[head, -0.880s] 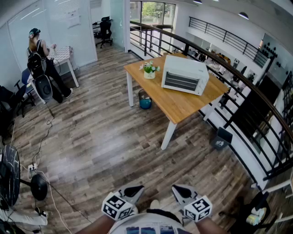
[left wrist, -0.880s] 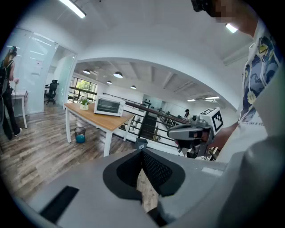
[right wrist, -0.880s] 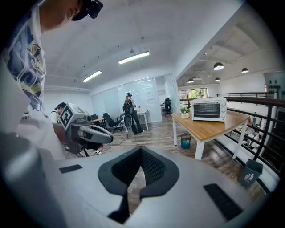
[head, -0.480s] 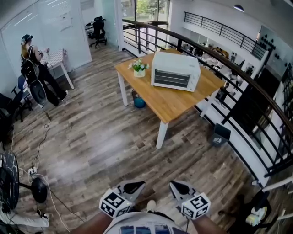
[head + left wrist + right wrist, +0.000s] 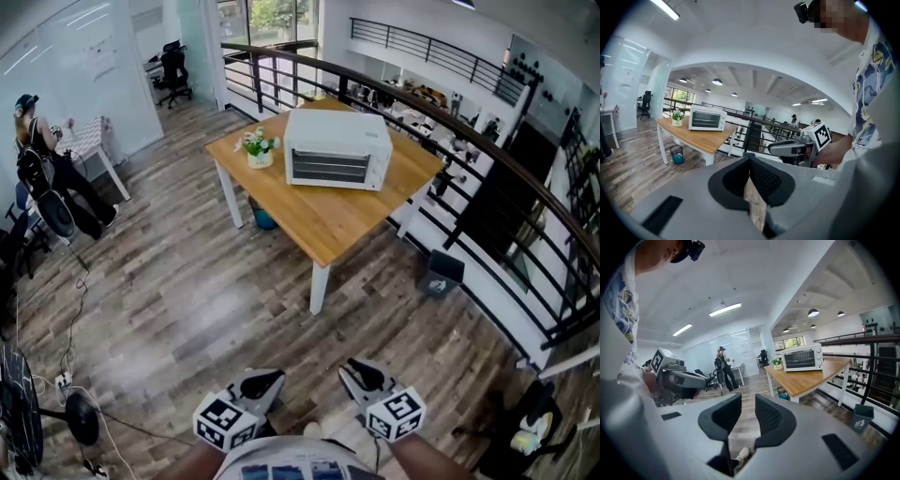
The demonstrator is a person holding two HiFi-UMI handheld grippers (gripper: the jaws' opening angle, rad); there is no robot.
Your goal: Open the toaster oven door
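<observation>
The white toaster oven [image 5: 337,148] stands on a wooden table [image 5: 328,225] far ahead, its glass door closed. Both grippers are held low by my body, well short of the table. My left gripper [image 5: 261,382] has its pads touching at the tips with nothing between them. My right gripper [image 5: 362,374] shows a narrow gap between its pads, also with nothing in it. In the left gripper view the toaster oven [image 5: 707,118] is small at the left and the left gripper [image 5: 750,160] is shut. The right gripper view has the toaster oven [image 5: 801,358] at the right and the right gripper [image 5: 748,401] open.
A small potted plant [image 5: 260,147] sits on the table left of the oven, with a blue bin [image 5: 263,219] underneath. A black railing [image 5: 487,178] runs behind and right of the table, a black bin [image 5: 439,273] by it. A person [image 5: 42,169] stands far left.
The head view has moved toward the table: the toaster oven and table have shifted left and look larger. Both grippers stay low near my body, unchanged.
</observation>
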